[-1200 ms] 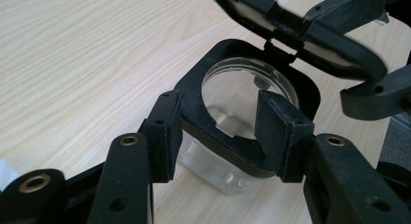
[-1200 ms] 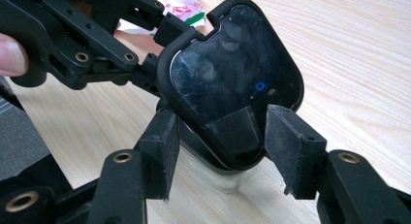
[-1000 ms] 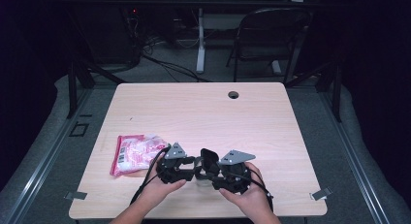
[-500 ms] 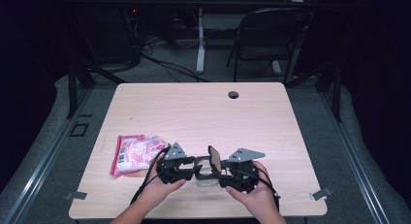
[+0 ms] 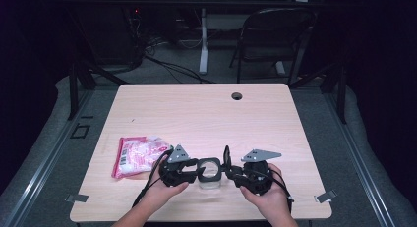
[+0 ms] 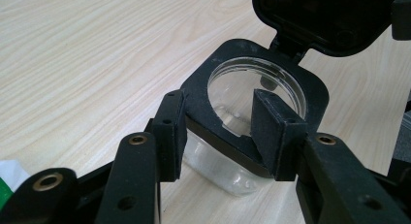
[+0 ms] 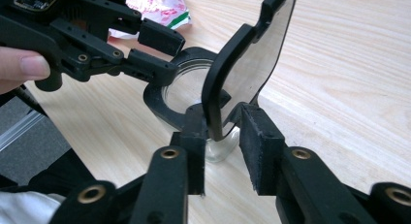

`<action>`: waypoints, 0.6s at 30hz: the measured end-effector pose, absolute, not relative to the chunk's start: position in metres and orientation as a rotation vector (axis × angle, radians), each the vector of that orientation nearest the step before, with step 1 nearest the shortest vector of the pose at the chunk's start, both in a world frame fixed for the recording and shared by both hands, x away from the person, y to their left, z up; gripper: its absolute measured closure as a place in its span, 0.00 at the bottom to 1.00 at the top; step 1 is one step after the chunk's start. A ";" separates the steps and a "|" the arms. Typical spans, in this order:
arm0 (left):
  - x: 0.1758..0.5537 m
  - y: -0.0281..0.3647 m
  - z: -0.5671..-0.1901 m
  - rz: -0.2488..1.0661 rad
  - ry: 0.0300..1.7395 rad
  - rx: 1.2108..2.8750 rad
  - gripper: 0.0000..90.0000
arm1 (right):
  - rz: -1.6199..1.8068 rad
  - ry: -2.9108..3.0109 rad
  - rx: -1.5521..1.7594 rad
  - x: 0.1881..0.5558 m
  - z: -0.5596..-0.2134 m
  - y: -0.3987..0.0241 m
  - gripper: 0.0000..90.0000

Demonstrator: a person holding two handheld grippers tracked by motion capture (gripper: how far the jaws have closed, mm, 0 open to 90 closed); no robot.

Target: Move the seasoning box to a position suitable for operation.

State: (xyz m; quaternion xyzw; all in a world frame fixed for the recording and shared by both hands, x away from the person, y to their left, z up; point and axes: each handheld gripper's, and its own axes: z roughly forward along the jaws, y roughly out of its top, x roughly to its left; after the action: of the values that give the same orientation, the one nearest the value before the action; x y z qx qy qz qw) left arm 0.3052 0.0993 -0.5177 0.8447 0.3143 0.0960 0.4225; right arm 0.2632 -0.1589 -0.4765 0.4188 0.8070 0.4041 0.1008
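A clear jar (image 5: pixel 209 180) with a black square collar (image 6: pixel 203 88) stands near the table's front edge. Its hinged black lid (image 5: pixel 226 156) is flipped up and stands on edge. My left gripper (image 5: pixel 199 169) comes in from the left and is shut on the collar, with one pad (image 6: pixel 172 132) at a corner and the other across the rim. My right gripper (image 7: pixel 223 122) faces it from the right. Its jaws have just been closing, and the lid (image 7: pixel 252 54) stands between them with a gap at the right pad (image 7: pixel 257 141).
A pink and white snack packet (image 5: pixel 137 156) lies flat just left of the left gripper. The wooden table (image 5: pixel 206 114) has a cable hole (image 5: pixel 237 96) near its far edge. Beyond it stands a black folding chair (image 5: pixel 275 35).
The right hand has drawn a little to the right, away from the left gripper. The lid has swung up from the jar and now stands upright. The left hand has kept still.
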 end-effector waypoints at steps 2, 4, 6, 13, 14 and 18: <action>0.306 0.100 -0.518 0.225 0.780 2.110 0.64 | 1.175 2.382 1.233 0.262 -0.478 -0.157 0.79; 0.305 0.100 -0.518 0.224 0.781 2.112 0.64 | 1.174 2.373 1.234 0.263 -0.481 -0.153 0.71; 0.305 0.100 -0.518 0.223 0.781 2.113 0.64 | 1.188 2.346 1.266 0.264 -0.485 -0.149 0.67; 0.305 0.100 -0.518 0.224 0.784 2.112 0.64 | 1.127 2.335 1.310 0.268 -0.498 -0.142 0.78; 0.305 0.100 -0.518 0.223 0.784 2.111 0.64 | 1.129 2.332 1.307 0.268 -0.498 -0.142 0.78; 0.305 0.100 -0.518 0.222 0.787 2.106 0.63 | 1.129 2.344 1.290 0.269 -0.498 -0.143 0.79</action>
State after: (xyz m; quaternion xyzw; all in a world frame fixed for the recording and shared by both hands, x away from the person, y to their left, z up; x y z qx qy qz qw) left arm 0.3048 0.1001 -0.5183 0.8430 0.3148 0.0889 0.4270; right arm 0.2688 -0.1434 -0.4982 0.4412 0.8015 0.3860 0.1186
